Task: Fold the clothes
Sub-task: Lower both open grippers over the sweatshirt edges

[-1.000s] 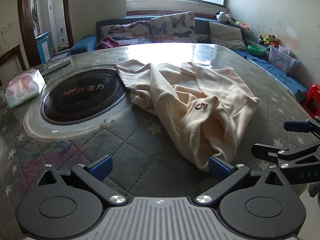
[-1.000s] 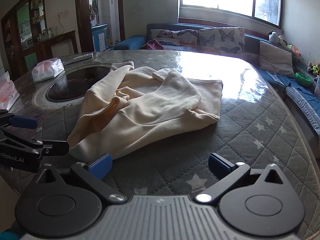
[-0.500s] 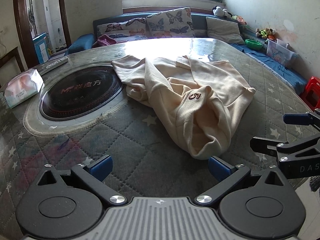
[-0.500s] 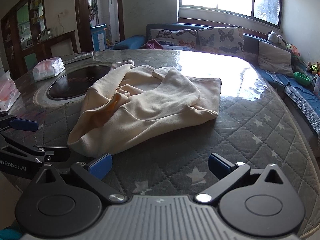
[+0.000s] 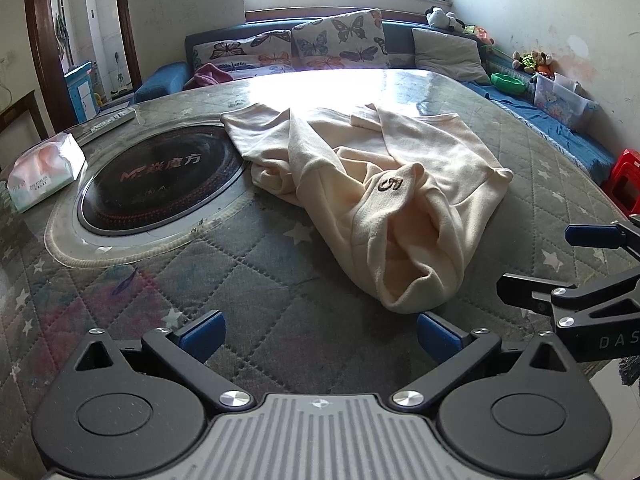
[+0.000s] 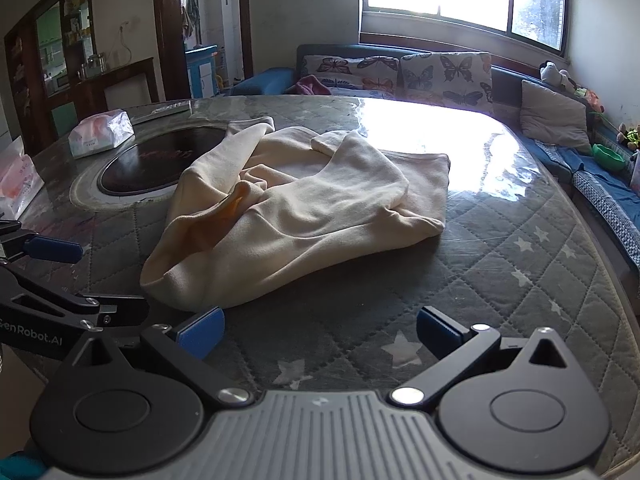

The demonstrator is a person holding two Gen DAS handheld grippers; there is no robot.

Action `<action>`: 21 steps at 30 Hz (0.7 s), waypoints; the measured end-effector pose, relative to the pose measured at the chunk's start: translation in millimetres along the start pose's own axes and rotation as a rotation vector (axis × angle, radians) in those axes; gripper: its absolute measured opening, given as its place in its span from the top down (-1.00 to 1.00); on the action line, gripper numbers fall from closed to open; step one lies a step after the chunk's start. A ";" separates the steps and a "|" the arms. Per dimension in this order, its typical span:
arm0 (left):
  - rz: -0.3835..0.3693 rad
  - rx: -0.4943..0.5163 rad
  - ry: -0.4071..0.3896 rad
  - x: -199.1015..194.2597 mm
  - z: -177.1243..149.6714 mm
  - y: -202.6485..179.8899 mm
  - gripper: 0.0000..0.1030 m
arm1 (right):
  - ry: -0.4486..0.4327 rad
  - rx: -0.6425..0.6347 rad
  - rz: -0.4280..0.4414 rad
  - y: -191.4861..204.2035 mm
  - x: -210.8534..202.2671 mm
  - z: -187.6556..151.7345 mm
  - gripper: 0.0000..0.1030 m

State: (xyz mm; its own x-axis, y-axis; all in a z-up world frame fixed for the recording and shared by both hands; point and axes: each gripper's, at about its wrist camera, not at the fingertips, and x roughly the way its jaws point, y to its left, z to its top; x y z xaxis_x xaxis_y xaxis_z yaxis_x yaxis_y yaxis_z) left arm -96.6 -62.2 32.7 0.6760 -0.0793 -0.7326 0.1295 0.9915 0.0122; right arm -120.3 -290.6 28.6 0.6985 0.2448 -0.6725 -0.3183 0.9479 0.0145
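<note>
A cream sweatshirt with a dark "5" patch lies crumpled on the round quilted table; the right wrist view shows the same sweatshirt from its other side. My left gripper is open just short of the garment's near hem, holding nothing. My right gripper is open too, its left blue pad close to the hem but apart from it. Each gripper shows in the other's view: the right gripper at the far right, the left gripper at the far left.
A black round hotplate is set into the table left of the garment. A tissue pack and a remote lie beyond it. A sofa with butterfly cushions lines the far wall; a red stool stands at right.
Both grippers have pulled back slightly from the sweatshirt and stay open. The garment itself lies as before.
</note>
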 end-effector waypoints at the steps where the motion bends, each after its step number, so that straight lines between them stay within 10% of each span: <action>1: -0.001 0.000 0.000 0.2 0.1 0.1 -1.00 | 0.001 -0.001 0.000 0.4 0.4 0.1 -1.00; 21: -0.005 -0.006 0.008 5.5 4.6 6.0 -1.00 | 0.016 -0.006 0.019 2.2 7.2 4.4 -1.00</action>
State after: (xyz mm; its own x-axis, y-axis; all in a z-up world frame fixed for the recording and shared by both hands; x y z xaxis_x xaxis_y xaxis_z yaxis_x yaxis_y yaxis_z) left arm -88.8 -57.2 31.9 0.6692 -0.0830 -0.7384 0.1280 0.9918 0.0046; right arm -113.1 -285.9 27.1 0.6822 0.2594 -0.6836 -0.3355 0.9418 0.0226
